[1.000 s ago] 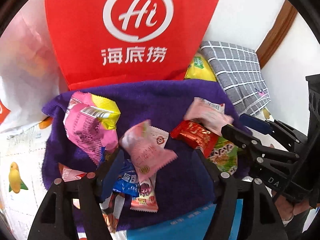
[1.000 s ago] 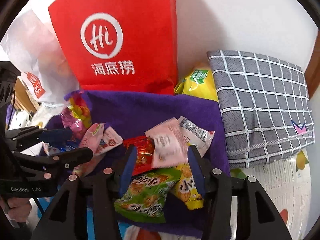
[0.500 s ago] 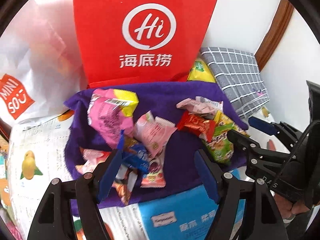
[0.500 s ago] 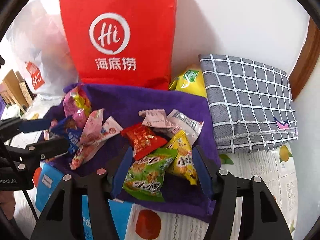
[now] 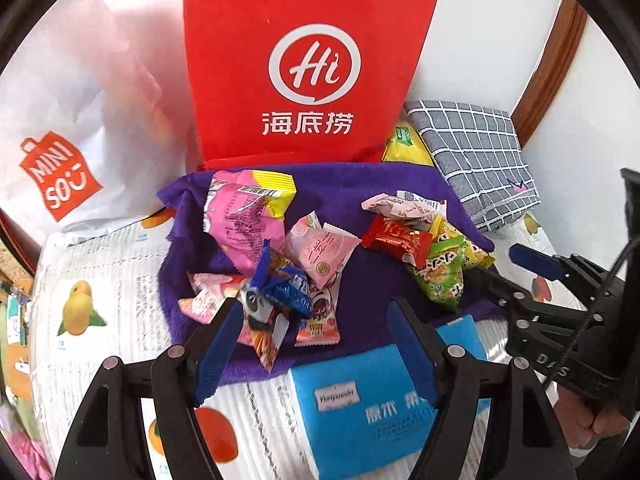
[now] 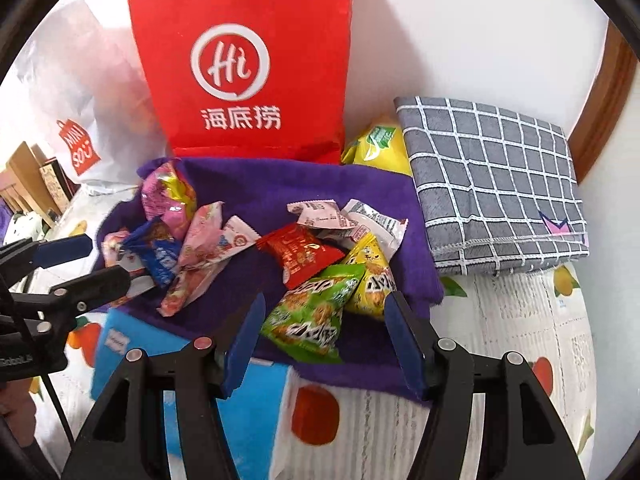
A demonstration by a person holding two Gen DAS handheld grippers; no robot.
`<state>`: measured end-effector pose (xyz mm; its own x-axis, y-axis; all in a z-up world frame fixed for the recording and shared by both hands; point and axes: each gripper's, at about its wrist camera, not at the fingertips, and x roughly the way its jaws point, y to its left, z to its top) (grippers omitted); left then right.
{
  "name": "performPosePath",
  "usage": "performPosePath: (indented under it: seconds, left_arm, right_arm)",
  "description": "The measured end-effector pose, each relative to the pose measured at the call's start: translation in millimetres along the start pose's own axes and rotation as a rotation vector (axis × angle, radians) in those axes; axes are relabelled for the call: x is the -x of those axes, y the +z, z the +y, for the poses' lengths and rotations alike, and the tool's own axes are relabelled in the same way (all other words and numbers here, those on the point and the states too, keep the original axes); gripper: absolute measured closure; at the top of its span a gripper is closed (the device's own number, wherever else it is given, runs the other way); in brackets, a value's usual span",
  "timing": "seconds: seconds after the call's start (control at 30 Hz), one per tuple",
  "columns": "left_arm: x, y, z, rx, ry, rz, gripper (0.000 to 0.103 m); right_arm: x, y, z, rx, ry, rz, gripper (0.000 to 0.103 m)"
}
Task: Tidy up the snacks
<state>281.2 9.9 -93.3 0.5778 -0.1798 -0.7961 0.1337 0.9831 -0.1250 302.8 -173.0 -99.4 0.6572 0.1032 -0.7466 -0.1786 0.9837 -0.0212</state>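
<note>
Both grippers have drawn back from the snacks (image 5: 316, 256) on the purple cloth (image 6: 256, 188), fingers released and seemingly empty; better to pick single packets by their edges.

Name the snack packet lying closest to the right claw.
The green packet, lying between the right claw's open tips on the purple cloth; the yellow and red packets sit farther back.

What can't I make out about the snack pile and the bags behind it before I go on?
- Inside of the upright red paper bag: both views show only its front.
- Yellow-green packet: right wrist view, mostly hidden behind the red bag and the grey checked cloth.
- Blue tissue pack: left wrist view, partly covered by the open left gripper.
- Small wrappers under the blue snack packet: overlapped, print unreadable.
</note>
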Motion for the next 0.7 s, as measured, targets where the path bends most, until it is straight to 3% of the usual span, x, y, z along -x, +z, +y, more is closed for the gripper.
performPosePath:
  seconds: [0.3, 0.7]
  left_arm:
    - [46.7, -25.6, -8.1, 0.018, 0.049, -0.069, 0.025]
    - [126.9, -69.8, -23.8, 0.061, 0.089, -0.220, 0.019]
  right_arm:
    - [68.1, -14.8, 7.6, -0.058, 0.012, -0.078, 0.041]
    - [140.8, -65.1, 5.4, -0.137, 0.020, -0.149, 0.040]
